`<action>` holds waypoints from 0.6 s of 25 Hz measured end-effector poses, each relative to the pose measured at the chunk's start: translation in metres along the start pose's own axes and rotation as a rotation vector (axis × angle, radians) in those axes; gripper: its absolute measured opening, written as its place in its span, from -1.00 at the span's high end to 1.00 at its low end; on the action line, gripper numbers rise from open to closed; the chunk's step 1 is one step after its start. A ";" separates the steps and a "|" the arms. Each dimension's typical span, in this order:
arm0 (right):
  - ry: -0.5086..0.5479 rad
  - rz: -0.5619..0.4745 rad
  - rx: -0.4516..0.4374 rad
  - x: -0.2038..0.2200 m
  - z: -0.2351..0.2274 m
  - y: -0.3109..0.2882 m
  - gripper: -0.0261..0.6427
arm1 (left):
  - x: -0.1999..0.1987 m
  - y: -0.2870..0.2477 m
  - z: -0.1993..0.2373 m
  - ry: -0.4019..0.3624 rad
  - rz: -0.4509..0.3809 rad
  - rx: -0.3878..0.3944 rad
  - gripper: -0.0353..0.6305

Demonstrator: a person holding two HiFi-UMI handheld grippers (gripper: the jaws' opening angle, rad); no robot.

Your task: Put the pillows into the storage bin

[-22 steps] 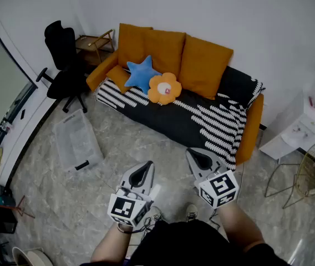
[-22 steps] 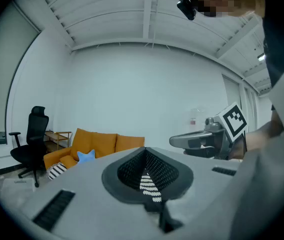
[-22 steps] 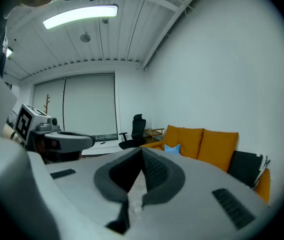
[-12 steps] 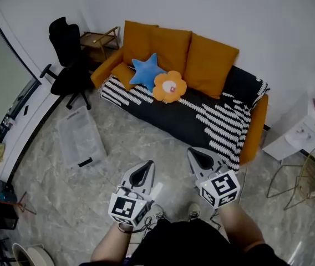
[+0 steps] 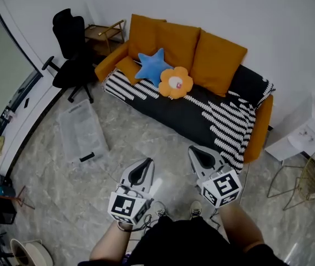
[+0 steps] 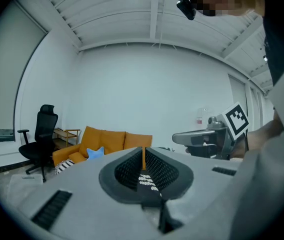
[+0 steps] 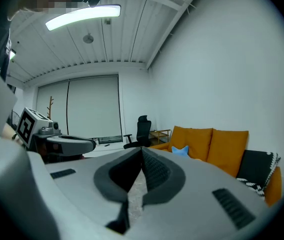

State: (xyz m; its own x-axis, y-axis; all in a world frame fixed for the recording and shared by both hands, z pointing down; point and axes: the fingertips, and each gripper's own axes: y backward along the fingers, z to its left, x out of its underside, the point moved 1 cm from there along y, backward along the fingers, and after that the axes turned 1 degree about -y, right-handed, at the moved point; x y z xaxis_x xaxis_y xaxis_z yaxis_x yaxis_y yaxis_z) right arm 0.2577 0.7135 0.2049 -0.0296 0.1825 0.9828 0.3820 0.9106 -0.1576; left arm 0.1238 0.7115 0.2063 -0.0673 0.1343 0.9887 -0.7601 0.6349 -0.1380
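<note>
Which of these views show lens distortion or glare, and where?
Head view: evenly lit and sharp, but the wall edge at the left bends into a curve. Left gripper view: fisheye with dark corners. Right gripper view: the ceiling lamp glares white; same dark rim.

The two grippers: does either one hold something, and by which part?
Nothing is held. The left gripper and the right gripper are both shut and empty.

Orange sofa [image 5: 109, 65] against the wall, striped black-and-white throw [image 5: 224, 123] over the seat. Black office chair [image 5: 71, 65] beside its left end. Wooden side table [image 5: 105, 34] behind. Wire chair [image 5: 313, 176] far right.
</note>
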 end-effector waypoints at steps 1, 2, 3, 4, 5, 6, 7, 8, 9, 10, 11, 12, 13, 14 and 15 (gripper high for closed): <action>-0.003 -0.001 0.001 0.000 0.003 -0.004 0.91 | 0.001 0.002 0.005 -0.001 -0.002 0.000 0.88; -0.005 -0.002 0.003 0.000 0.006 -0.008 0.91 | 0.001 0.004 0.010 -0.004 -0.003 0.000 0.88; -0.007 -0.001 0.008 0.000 0.009 -0.011 0.91 | 0.002 0.007 0.016 -0.004 -0.002 -0.001 0.88; -0.009 -0.001 0.012 0.000 0.012 -0.015 0.91 | 0.003 0.009 0.021 0.001 0.000 -0.003 0.88; -0.009 0.000 0.016 0.000 0.015 -0.019 0.91 | 0.004 0.012 0.027 0.007 0.003 -0.006 0.88; -0.007 0.001 0.018 0.001 0.019 -0.023 0.91 | 0.004 0.014 0.033 0.012 0.005 -0.008 0.87; -0.007 0.001 0.019 0.000 0.022 -0.028 0.91 | 0.005 0.016 0.038 0.016 0.007 -0.008 0.87; -0.007 0.002 0.019 0.000 0.026 -0.032 0.91 | 0.005 0.018 0.044 0.018 0.006 -0.007 0.87; -0.009 0.002 0.019 0.000 0.030 -0.036 0.91 | 0.005 0.020 0.049 0.017 0.005 -0.004 0.87; -0.010 0.001 0.019 0.000 0.034 -0.040 0.91 | 0.004 0.022 0.054 0.016 0.002 -0.001 0.83; -0.010 -0.001 0.018 -0.001 0.038 -0.043 0.90 | 0.004 0.024 0.059 0.015 0.001 0.002 0.76; -0.009 -0.004 0.017 -0.002 0.042 -0.047 0.86 | 0.004 0.026 0.063 0.015 -0.001 0.003 0.69; -0.009 -0.007 0.014 -0.003 0.045 -0.050 0.81 | 0.003 0.027 0.068 0.015 -0.003 0.005 0.64; -0.010 -0.009 0.010 -0.004 0.048 -0.053 0.77 | 0.003 0.028 0.072 0.014 -0.004 0.006 0.58; -0.009 -0.011 0.005 -0.005 0.051 -0.056 0.73 | 0.003 0.029 0.075 0.012 -0.005 0.005 0.49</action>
State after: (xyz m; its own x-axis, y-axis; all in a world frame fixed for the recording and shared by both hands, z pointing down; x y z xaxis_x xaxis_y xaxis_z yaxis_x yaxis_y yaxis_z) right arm 0.1894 0.6800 0.2037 -0.0424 0.1760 0.9835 0.3768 0.9145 -0.1474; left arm 0.0528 0.6730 0.2102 -0.0552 0.1403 0.9886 -0.7639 0.6317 -0.1323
